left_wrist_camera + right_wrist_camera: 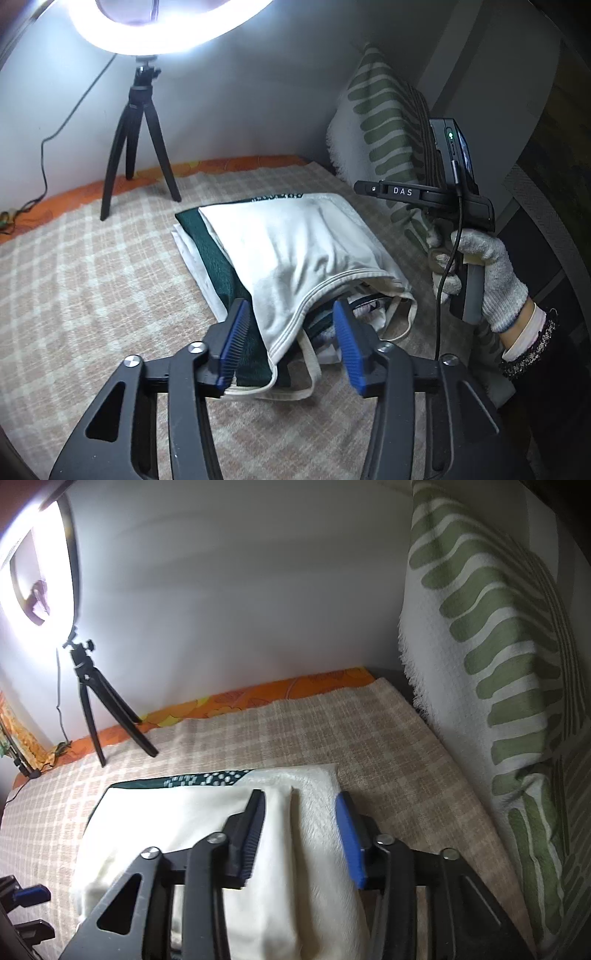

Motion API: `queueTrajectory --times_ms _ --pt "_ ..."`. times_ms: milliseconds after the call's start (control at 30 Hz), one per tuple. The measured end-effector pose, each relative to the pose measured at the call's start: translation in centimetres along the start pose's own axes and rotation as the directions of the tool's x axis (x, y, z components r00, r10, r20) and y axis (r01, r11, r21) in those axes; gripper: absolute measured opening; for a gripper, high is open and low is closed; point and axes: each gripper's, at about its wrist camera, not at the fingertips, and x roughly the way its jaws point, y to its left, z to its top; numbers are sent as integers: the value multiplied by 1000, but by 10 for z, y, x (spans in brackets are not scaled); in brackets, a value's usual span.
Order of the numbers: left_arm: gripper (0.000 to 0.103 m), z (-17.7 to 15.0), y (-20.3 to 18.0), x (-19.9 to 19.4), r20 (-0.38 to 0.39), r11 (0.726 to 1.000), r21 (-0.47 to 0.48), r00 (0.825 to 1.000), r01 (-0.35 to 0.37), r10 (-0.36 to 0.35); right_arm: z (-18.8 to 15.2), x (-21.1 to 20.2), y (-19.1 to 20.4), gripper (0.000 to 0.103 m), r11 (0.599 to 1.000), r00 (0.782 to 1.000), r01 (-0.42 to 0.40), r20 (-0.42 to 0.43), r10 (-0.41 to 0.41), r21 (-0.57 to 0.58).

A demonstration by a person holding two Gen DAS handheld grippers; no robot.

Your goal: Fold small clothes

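Left gripper (291, 343), nearest the lens in its own view: black frame, blue ribbed fingers (349, 343) spread apart, set to either side of the near hem of the folded garment (295, 251) and gripping nothing. Folded garment: white cloth with a dark green panel and loose cream straps at its near edge, lying in a rough rectangle on the checked blanket (92, 266); printed lettering shows along its far edge. Right gripper (301, 834): fingers (351, 843) likewise apart, poised over the right-hand portion of the garment (177, 823); whether they touch the cloth cannot be told. Right hand (487, 273): in a grey knit glove, gripping the handle of the right tool to the right of the garment, a black unit with a green lamp mounted above it. Checked blanket: beige and cream, spread over a bed, with an orange floral sheet (74, 192) exposed beyond its far edge. Ring light (162, 33): lit, on a black tripod (136, 144), standing beyond the garment to its left, a cable trailing down the wall. Leaf-pattern cushion (498, 664): white with green markings, upright to the right of the garment.
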Motion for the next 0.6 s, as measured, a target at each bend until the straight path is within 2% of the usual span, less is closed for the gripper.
queueTrajectory --times_ms 67,167,367,600 --pt "57 -2 -7 -11 15 1000 18 1000 -17 17 -2 -10 5 57 1000 1000 -9 15 9 2" --pt "65 -3 -17 -28 42 998 51 998 -45 43 -8 -26 14 60 1000 999 2 36 -2 -9" --pt "78 -9 -31 -65 106 993 87 992 -81 72 -21 -61 29 79 1000 997 10 82 -10 3" --pt "80 -28 -43 -99 141 988 110 986 -105 89 -44 -99 49 90 998 988 68 138 -66 -5"
